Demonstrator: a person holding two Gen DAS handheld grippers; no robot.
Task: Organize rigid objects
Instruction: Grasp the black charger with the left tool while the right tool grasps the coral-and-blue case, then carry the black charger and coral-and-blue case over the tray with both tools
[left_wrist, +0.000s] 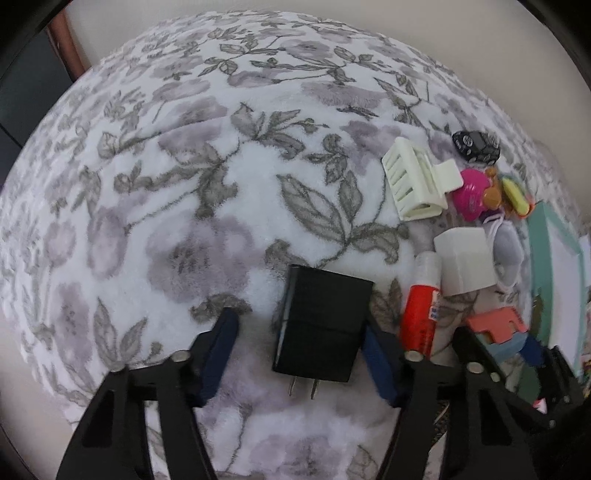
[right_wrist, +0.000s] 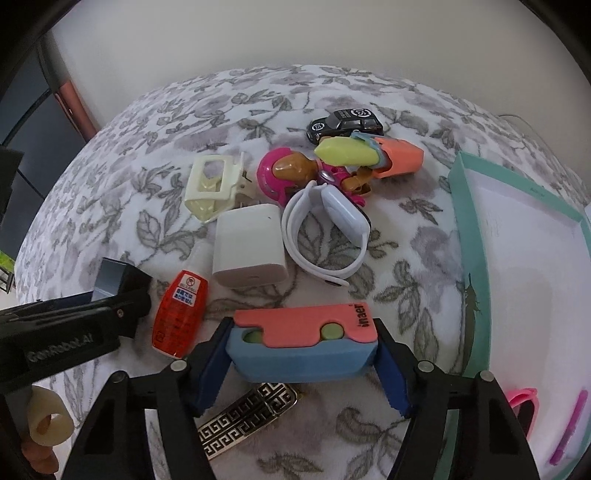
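Observation:
A black plug adapter (left_wrist: 322, 325) lies on the floral blanket between the fingers of my left gripper (left_wrist: 299, 354). The left finger stands apart from it and the right finger is at its edge, so the jaws are open. In the right wrist view my right gripper (right_wrist: 303, 360) is shut on a pink and blue block (right_wrist: 304, 341), with both blue pads pressed against its ends. The left gripper's body (right_wrist: 62, 328) shows at the left of that view with the adapter (right_wrist: 122, 278) in front of it.
A pile lies ahead: a white charger (right_wrist: 251, 251), a red bottle (right_wrist: 181, 314), a cream hair clip (right_wrist: 212, 186), a pink toy figure (right_wrist: 295, 171), a white smartwatch (right_wrist: 332, 229), a black toy car (right_wrist: 345, 123). A teal-rimmed box (right_wrist: 476, 236) stands at the right. A patterned gold-black clip (right_wrist: 243, 421) lies below the block.

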